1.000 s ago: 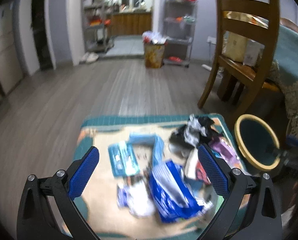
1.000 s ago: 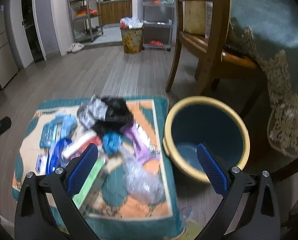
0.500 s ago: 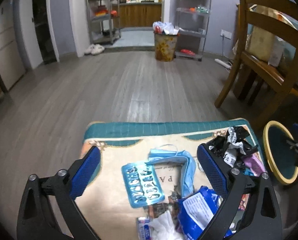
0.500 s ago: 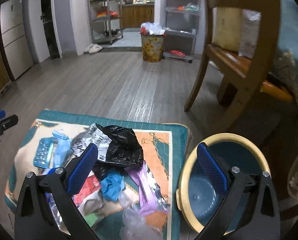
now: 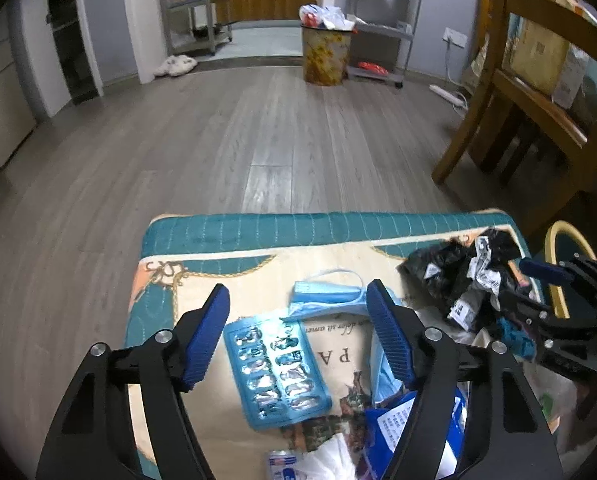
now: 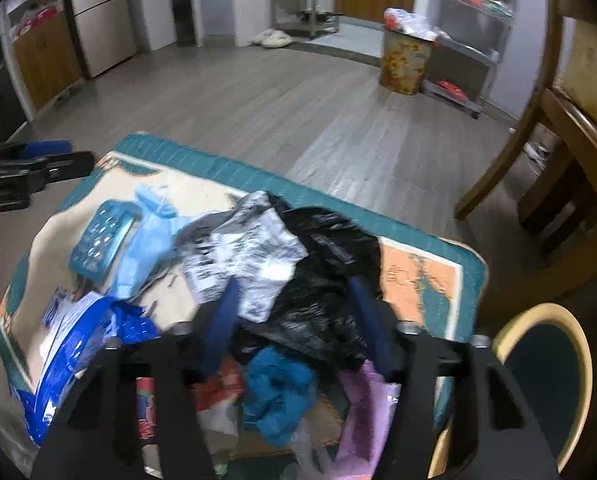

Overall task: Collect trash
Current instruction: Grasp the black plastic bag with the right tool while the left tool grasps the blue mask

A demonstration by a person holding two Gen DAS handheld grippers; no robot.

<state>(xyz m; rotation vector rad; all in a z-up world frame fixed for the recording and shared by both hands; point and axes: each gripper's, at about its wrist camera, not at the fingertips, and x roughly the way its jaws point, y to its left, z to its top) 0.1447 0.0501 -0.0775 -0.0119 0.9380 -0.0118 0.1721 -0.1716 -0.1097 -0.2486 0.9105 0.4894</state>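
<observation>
Right wrist view: right gripper (image 6: 296,320) gapes over the black plastic bag (image 6: 326,272).
Light, limp, slippery film; best pinched at a bunched fold. Left gripper (image 5: 298,340) gapes too.

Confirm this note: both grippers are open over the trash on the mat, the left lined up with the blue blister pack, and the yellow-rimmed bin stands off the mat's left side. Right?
One error: the yellow-rimmed bin stands off the mat's right side, as the right wrist view shows. The rest holds: left gripper and right gripper are open, the left lined up with the blue blister pack.
</observation>
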